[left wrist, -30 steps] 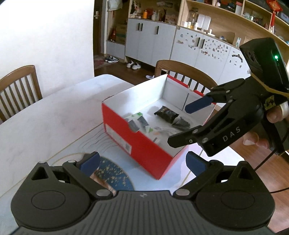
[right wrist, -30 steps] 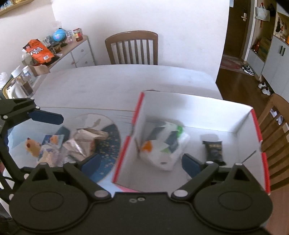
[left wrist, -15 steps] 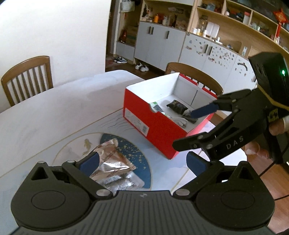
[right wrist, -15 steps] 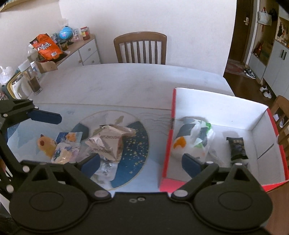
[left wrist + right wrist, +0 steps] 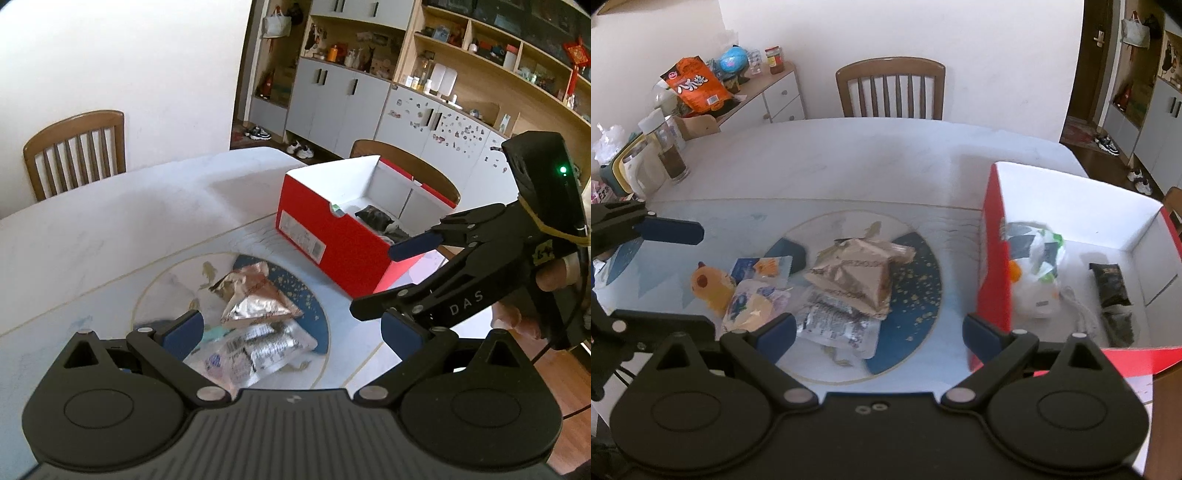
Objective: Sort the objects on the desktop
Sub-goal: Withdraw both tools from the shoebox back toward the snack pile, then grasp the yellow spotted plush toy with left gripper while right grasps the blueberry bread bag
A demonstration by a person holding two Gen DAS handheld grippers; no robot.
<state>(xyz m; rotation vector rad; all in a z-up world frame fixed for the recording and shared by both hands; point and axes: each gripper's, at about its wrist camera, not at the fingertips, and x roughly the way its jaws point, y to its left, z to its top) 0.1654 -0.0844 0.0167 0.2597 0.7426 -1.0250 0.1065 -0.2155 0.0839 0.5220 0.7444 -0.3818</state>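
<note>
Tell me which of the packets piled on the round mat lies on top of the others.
The crumpled tan foil packet lies on top. It overlaps the clear printed wrapper beneath it, while the blue-and-white packet lies to its left beside the yellow plush toy.

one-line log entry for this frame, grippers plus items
left gripper: open, empty | right gripper: open, empty | red box: white bag, dark packet inside | mat: foil packets, yellow toy unsorted

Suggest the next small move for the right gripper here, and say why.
Probably lower the right gripper onto the silver foil pouch topping the pile on the table. Its jaws are open and empty, directly above that pouch, while the red box already holds a white plastic bag and a black packet, so loose items remain to sort.
</note>
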